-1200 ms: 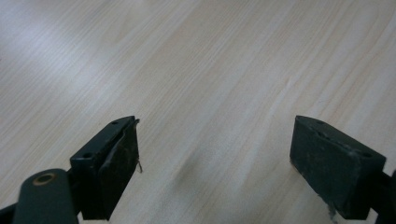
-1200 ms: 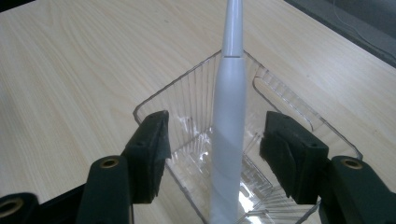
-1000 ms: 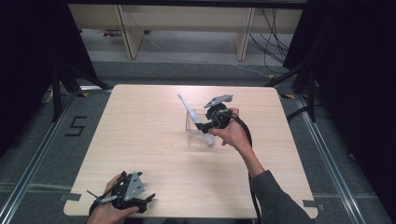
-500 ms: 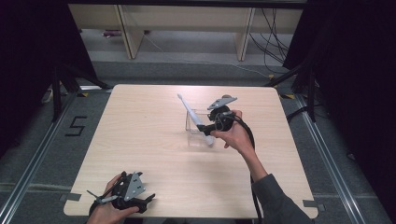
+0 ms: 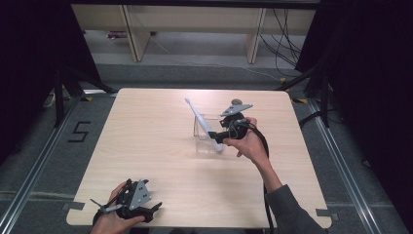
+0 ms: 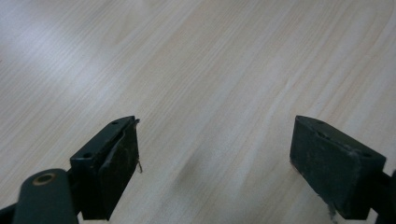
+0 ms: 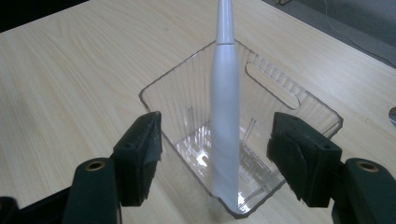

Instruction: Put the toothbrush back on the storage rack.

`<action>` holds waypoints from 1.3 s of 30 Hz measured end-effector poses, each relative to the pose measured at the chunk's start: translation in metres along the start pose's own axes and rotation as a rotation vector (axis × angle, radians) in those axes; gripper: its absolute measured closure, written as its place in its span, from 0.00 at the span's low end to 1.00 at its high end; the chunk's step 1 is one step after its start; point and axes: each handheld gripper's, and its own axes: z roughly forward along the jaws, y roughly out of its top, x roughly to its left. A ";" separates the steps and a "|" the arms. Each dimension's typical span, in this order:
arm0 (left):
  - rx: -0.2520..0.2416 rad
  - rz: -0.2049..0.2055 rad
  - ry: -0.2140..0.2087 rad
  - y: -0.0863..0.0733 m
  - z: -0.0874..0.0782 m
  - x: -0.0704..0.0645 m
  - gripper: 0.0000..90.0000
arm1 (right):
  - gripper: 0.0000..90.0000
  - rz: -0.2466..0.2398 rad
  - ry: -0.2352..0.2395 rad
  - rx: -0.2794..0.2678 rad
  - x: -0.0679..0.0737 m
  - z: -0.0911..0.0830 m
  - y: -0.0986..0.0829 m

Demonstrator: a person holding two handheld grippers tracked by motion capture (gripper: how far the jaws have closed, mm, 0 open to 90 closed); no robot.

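Observation:
A white electric toothbrush leans tilted in a small clear plastic box at the middle of the wooden table, its head up to the far left. My right gripper sits at the box's near right side. In the right gripper view the toothbrush handle stands inside the clear box, between my right gripper's open jaws, with a gap on each side. My left gripper rests at the table's near left corner; its own view has my left gripper open over bare wood.
Black cable trails from the right gripper along the forearm. Wooden shelving legs stand on the floor beyond the far table edge. Dark curtains flank both sides.
The right hand and gripper have shifted slightly toward the near right. The toothbrush stays leaning in the box. The left gripper has not moved.

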 end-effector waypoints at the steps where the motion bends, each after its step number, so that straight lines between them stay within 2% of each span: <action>1: 0.000 -0.002 -0.001 0.000 0.000 0.000 0.17 | 0.39 -0.042 0.004 -0.017 -0.003 0.000 0.000; 2: 0.003 -0.010 -0.005 0.000 0.000 -0.001 0.17 | 0.39 -0.022 0.012 0.015 -0.001 -0.002 0.000; 4: 0.005 -0.007 -0.006 0.000 0.000 -0.001 0.17 | 0.38 -0.001 0.001 0.014 -0.001 -0.003 -0.001; 5: 0.004 -0.008 -0.006 0.000 0.000 -0.001 0.17 | 0.38 -0.010 -0.006 -0.012 -0.002 -0.002 -0.001; 7: 0.001 -0.011 0.005 0.000 0.000 -0.001 0.17 | 0.38 -0.023 0.005 0.001 -0.002 -0.005 -0.002; 9: 0.000 -0.012 0.004 0.000 0.000 -0.001 0.17 | 0.37 -0.010 -0.005 -0.007 0.000 -0.005 -0.003; 10: 0.000 -0.011 0.004 0.000 0.000 -0.001 0.17 | 0.36 -0.028 0.003 0.001 0.000 -0.006 -0.003; 11: 0.001 -0.011 -0.002 0.000 0.000 -0.001 0.17 | 0.36 -0.023 0.003 0.002 0.001 -0.007 -0.003; 12: 0.000 -0.009 -0.006 0.000 0.000 -0.001 0.17 | 0.36 -0.040 -0.006 -0.014 0.000 -0.007 -0.004; 14: -0.001 -0.009 0.001 0.000 0.000 -0.002 0.17 | 0.36 -0.059 -0.005 -0.011 -0.001 -0.007 -0.005; 16: -0.001 -0.010 0.001 0.000 0.000 -0.002 0.17 | 0.36 -0.032 -0.003 0.002 0.002 -0.009 -0.006; 19: 0.002 -0.011 -0.008 0.000 0.000 -0.001 0.17 | 0.35 -0.036 -0.009 -0.014 0.002 -0.010 -0.008; 25: -0.002 -0.009 0.001 0.000 0.000 -0.002 0.17 | 0.34 -0.036 -0.009 -0.015 0.001 -0.014 -0.013; 26: -0.002 -0.010 0.002 0.000 0.000 -0.002 0.17 | 0.34 -0.041 -0.011 -0.013 0.000 -0.015 -0.013; 28: -0.008 0.002 0.007 0.001 0.000 -0.001 0.17 | 0.34 -0.015 -0.008 0.014 0.002 -0.017 -0.014; 29: -0.008 0.001 0.007 0.001 0.000 -0.001 0.17 | 0.34 -0.017 -0.007 0.010 0.002 -0.017 -0.014; 30: -0.008 0.002 0.007 0.001 0.000 -0.001 0.17 | 0.33 -0.045 -0.005 -0.001 0.000 -0.016 -0.014; 31: -0.007 0.002 0.008 0.000 0.000 0.000 0.17 | 0.33 -0.051 -0.008 0.000 0.001 -0.016 -0.015; 32: -0.007 0.002 0.008 0.000 -0.001 0.000 0.17 | 0.33 -0.059 -0.019 -0.023 0.001 -0.015 -0.016; 34: -0.009 0.003 0.006 0.000 -0.001 0.000 0.17 | 0.33 -0.037 -0.004 0.012 0.002 -0.018 -0.018; 35: -0.009 0.002 0.006 0.001 -0.001 0.000 0.17 | 0.33 -0.064 -0.009 -0.002 0.000 -0.017 -0.018; 36: -0.009 0.002 0.007 0.001 -0.001 0.000 0.17 | 0.33 -0.045 -0.006 -0.001 0.001 -0.018 -0.019; 37: -0.009 0.001 0.006 0.001 -0.001 -0.001 0.17 | 0.33 -0.060 -0.009 -0.002 0.000 -0.019 -0.020; 38: -0.006 -0.008 0.004 0.000 0.000 -0.001 0.17 | 0.33 -0.031 -0.013 0.004 0.002 -0.020 -0.021; 39: -0.012 -0.003 0.011 0.000 0.000 -0.001 0.17 | 0.33 -0.050 -0.007 -0.004 0.001 -0.021 -0.022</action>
